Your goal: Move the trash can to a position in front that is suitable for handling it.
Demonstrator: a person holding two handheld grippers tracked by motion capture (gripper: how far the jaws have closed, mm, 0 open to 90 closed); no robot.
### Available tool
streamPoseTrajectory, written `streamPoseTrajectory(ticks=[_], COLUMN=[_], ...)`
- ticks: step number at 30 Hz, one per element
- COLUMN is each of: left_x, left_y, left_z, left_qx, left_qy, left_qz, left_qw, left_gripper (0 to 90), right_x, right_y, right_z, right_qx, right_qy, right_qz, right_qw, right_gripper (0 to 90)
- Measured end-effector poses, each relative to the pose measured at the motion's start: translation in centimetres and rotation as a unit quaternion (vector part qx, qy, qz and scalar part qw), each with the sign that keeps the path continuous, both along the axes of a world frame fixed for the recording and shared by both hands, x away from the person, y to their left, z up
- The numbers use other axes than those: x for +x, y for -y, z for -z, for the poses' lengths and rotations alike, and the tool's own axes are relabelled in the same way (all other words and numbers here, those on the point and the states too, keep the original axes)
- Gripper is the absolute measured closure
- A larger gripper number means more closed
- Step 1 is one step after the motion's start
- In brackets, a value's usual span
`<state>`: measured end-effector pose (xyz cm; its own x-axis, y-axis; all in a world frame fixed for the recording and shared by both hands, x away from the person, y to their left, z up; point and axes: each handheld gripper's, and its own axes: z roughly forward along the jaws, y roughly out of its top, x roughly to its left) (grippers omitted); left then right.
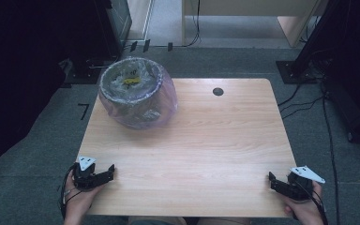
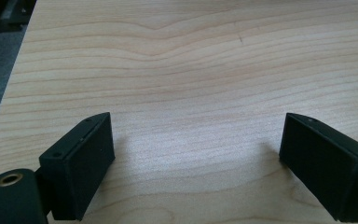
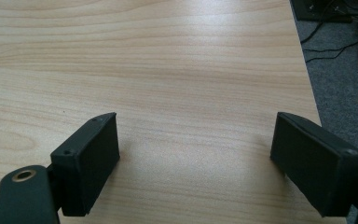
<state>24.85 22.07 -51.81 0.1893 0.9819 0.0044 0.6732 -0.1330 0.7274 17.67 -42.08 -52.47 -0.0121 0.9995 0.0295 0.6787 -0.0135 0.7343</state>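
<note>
- A bin, lined with a clear purplish bag folded over its rim, is stood at the far left of the wooden table, well apart from both grippers; a yellow scrap can be made out inside it.
- The liner is judged to be the thing to be worked, since nothing else is set on the tabletop.
- The left gripper is rested at the near left edge, jaws spread wide, nothing between them.
- The right gripper is rested at the near right edge, likewise wide and empty.
- Both are held low and roughly level, pointed inward, a waiting pose apparently being kept.
</note>
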Motion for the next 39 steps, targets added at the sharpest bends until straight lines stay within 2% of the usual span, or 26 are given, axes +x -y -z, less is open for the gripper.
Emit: streamPoseTrajectory(ticks=[2, 4, 5, 6, 7, 8, 11, 12, 13, 14, 16, 17, 18, 20, 21, 22, 23, 24, 25, 28, 29, 30, 33, 36, 37, 39], left_x=[0.0, 0.0, 0.0, 0.0, 0.2, 0.3, 0.8, 0.8, 1.0, 1.5, 1.8, 2.0, 2.6, 2.9, 3.4, 4.1, 4.1, 5.0, 5.5, 6.5, 7.1, 8.4, 10.2, 11.2, 12.1, 12.8], left_y=[0.1, 0.2, 0.2, 0.2, 0.1, -0.1, -0.8, -0.8, -1.0, -1.2, -1.3, -1.4, -1.6, -1.6, -1.7, -1.7, -1.7, -1.5, -1.4, -1.1, -1.0, -0.7, -0.2, 0.1, 0.4, 0.6], left_z=[0.0, -0.2, -0.3, -0.3, -0.6, -0.8, -1.4, -1.4, -1.7, -2.2, -2.5, -2.8, -3.4, -3.6, -4.0, -4.6, -4.6, -5.3, -5.8, -6.6, -6.9, -7.3, -7.8, -8.0, -8.3, -8.5], left_qx=[0.0, 0.011, 0.016, 0.016, 0.026, 0.024, -0.008, -0.008, -0.018, -0.021, -0.031, -0.048, -0.064, -0.07, -0.083, -0.09, -0.09, -0.086, -0.088, -0.091, -0.095, -0.104, -0.115, -0.12, -0.125, -0.129], left_qy=[0.0, 0.0, -0.002, -0.002, -0.007, -0.004, 0.01, 0.01, 0.015, 0.023, 0.027, 0.032, 0.039, 0.043, 0.046, 0.049, 0.049, 0.057, 0.061, 0.072, 0.076, 0.08, 0.089, 0.099, 0.104, 0.11], left_qz=[-0.001, -0.007, -0.011, -0.011, -0.023, -0.032, -0.051, -0.051, -0.059, -0.073, -0.082, -0.088, -0.09, -0.09, -0.089, -0.095, -0.095, -0.108, -0.105, -0.105, -0.109, -0.113, -0.112, -0.11, -0.113, -0.115], left_qw=[1.0, 0.9999, 0.9998, 0.9998, 0.9994, 0.9992, 0.9986, 0.9986, 0.998, 0.9969, 0.9958, 0.9944, 0.9932, 0.9926, 0.9915, 0.9902, 0.9902, 0.9889, 0.9887, 0.9876, 0.9866, 0.9849, 0.983, 0.9817, 0.9803, 0.9788], left_gripper=[9.8, 13.5, 13.6, 14.6, 16.0, 17.3, 21.1, 21.8, 21.8, 23.8, 24.9, 24.9, 26.3, 26.4, 26.4, 31.3, 37.6, 40.5, 42.5, 49.0, 50.9, 53.5, 59.2, 65.4, 67.4, 70.4], right_x=[0.0, 0.0, 0.0, 0.0, -0.1, -0.1, 0.0, 0.0, 0.0, 0.3, 0.5, 0.5, 1.0, 1.2, 1.4, 2.1, 2.3, 2.6, 2.9, 3.8, 4.2, 4.7, 6.1, 7.2, 8.3, 9.5], right_y=[0.0, 0.0, -0.1, -0.1, -0.1, -0.2, -0.4, -0.4, -0.5, -0.9, -1.2, -1.2, -1.6, -1.8, -2.1, -2.9, -3.2, -3.5, -4.0, -5.9, -6.6, -7.5, -9.3, -10.3, -11.2, -12.2], right_z=[0.0, 0.0, 0.0, 0.0, -0.1, -0.1, -0.3, -0.3, -0.5, -1.0, -1.4, -1.4, -1.9, -2.0, -2.1, -2.3, -2.4, -2.7, -3.0, -4.2, -4.6, -5.1, -6.0, -6.6, -7.2, -7.7], right_qx=[0.0, -0.001, -0.002, -0.002, -0.004, -0.006, -0.017, -0.017, -0.016, -0.012, 0.0, 0.0, 0.016, 0.023, 0.027, 0.021, 0.033, 0.055, 0.067, 0.079, 0.078, 0.067, 0.05, 0.05, 0.048, 0.05], right_qy=[0.0, 0.001, 0.004, 0.004, 0.011, 0.012, 0.02, 0.02, 0.027, 0.046, 0.064, 0.064, 0.075, 0.078, 0.081, 0.081, 0.075, 0.07, 0.069, 0.078, 0.081, 0.087, 0.1, 0.108, 0.117, 0.123], right_qz=[0.0, 0.005, 0.011, 0.011, 0.023, 0.03, 0.035, 0.035, 0.038, 0.042, 0.043, 0.043, 0.048, 0.045, 0.04, 0.018, 0.013, 0.004, -0.004, -0.032, -0.04, -0.051, -0.067, -0.07, -0.073, -0.08], right_qw=[1.0, 1.0, 0.9999, 0.9999, 0.9997, 0.9995, 0.9991, 0.9991, 0.9988, 0.998, 0.997, 0.997, 0.9959, 0.9957, 0.9955, 0.9964, 0.9965, 0.996, 0.9954, 0.9933, 0.9929, 0.9926, 0.9915, 0.9904, 0.9892, 0.9879], right_gripper=[14.8, 18.1, 22.7, 22.7, 29.7, 31.6, 35.8, 35.8, 37.9, 39.7, 42.7, 42.7, 50.6, 51.7, 52.3, 52.4, 53.1, 54.4, 54.8, 55.4, 55.7, 55.6, 55.9, 56.5, 56.8, 58.0])
